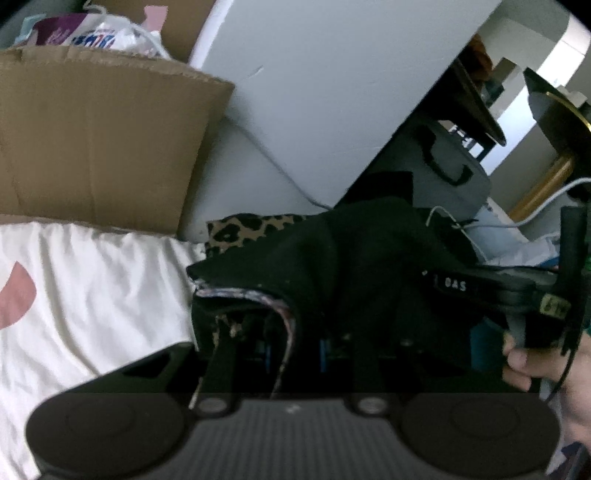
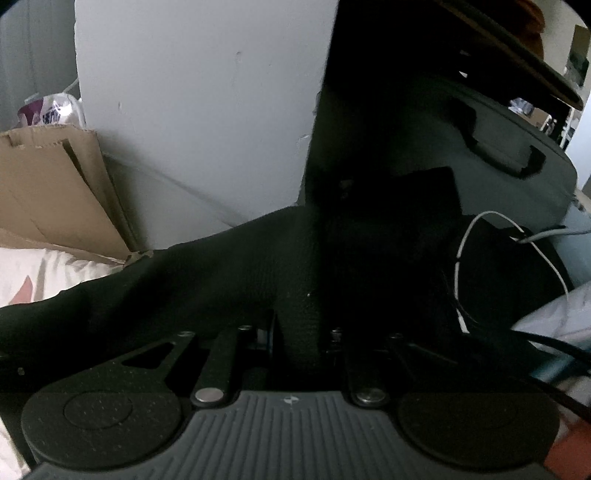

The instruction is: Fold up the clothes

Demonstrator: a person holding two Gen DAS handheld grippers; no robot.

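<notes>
A black garment [image 1: 351,251] with a leopard-print lining [image 1: 251,225] hangs bunched over the white bedsheet [image 1: 92,295]. My left gripper [image 1: 291,332] is shut on its near edge, and the patterned hem curls around the fingers. In the left wrist view my right gripper [image 1: 443,286] reaches in from the right, held by a hand [image 1: 535,365], with its tips buried in the same cloth. In the right wrist view the black garment [image 2: 221,280] drapes across the right gripper [image 2: 299,332], and a fold is pinched between the fingers. The fingertips are mostly hidden by the fabric.
A cardboard box [image 1: 92,140] stands behind the sheet at the left, with plastic bags [image 1: 110,33] beyond it. A white panel [image 1: 314,92] rises behind. A grey case with a black handle [image 2: 517,177] and a thin white cable [image 2: 465,240] lie to the right.
</notes>
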